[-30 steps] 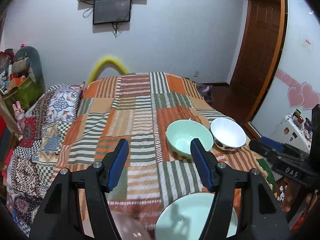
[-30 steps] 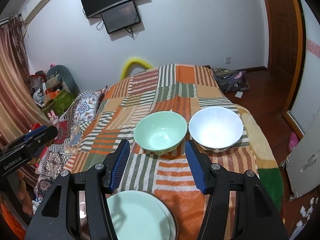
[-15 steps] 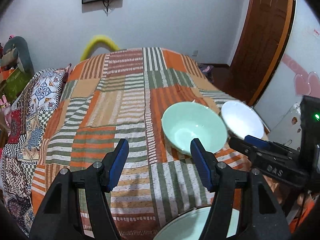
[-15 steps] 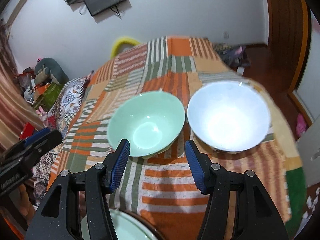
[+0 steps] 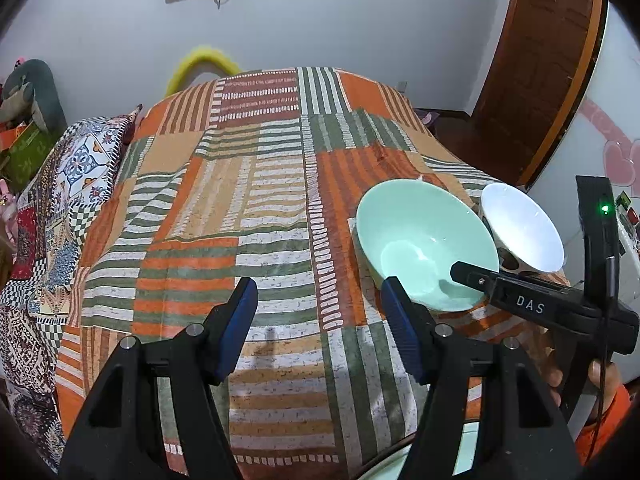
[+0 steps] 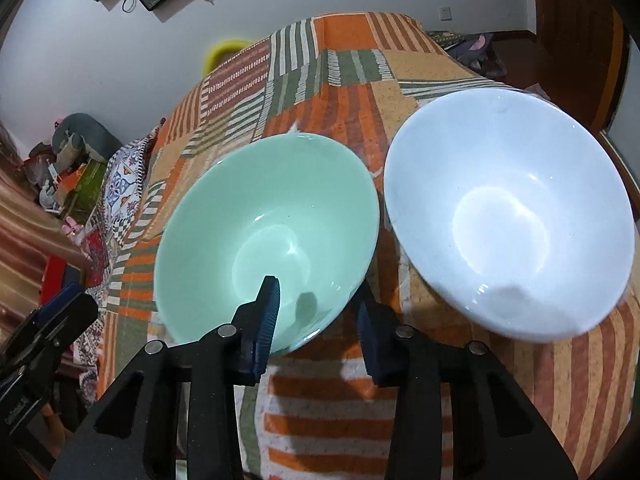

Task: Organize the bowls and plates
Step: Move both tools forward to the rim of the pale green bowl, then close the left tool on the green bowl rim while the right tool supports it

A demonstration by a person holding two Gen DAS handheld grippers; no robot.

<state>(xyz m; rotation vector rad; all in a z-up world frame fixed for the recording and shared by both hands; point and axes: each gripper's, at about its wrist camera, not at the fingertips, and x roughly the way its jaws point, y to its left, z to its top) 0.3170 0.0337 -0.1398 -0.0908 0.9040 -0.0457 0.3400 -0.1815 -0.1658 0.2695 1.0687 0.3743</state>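
Note:
A mint green bowl (image 6: 264, 220) and a white bowl (image 6: 508, 208) sit side by side on the patchwork bedspread (image 6: 400, 400). My right gripper (image 6: 318, 300) straddles the green bowl's near rim, one blue pad inside and the other outside. Its jaws are closing and the pads show a gap to the rim. In the left wrist view the green bowl (image 5: 424, 240) and the white bowl (image 5: 524, 228) lie to the right. My left gripper (image 5: 320, 284) hangs open over bare bedspread, holding nothing. A sliver of a green plate (image 5: 388, 471) shows at the bottom edge.
A patterned pillow (image 5: 76, 168) lies along the bed's left side, with clutter beyond it. A yellow curved object (image 5: 200, 64) sits behind the bed's far end. A wooden door (image 5: 536, 72) stands at the right. A hand (image 5: 600, 384) holds the right gripper's handle.
Both grippers dropped lower and closer to the bed. The right one moved onto the green bowl's near rim and its jaws narrowed. The left one's opening stayed the same.

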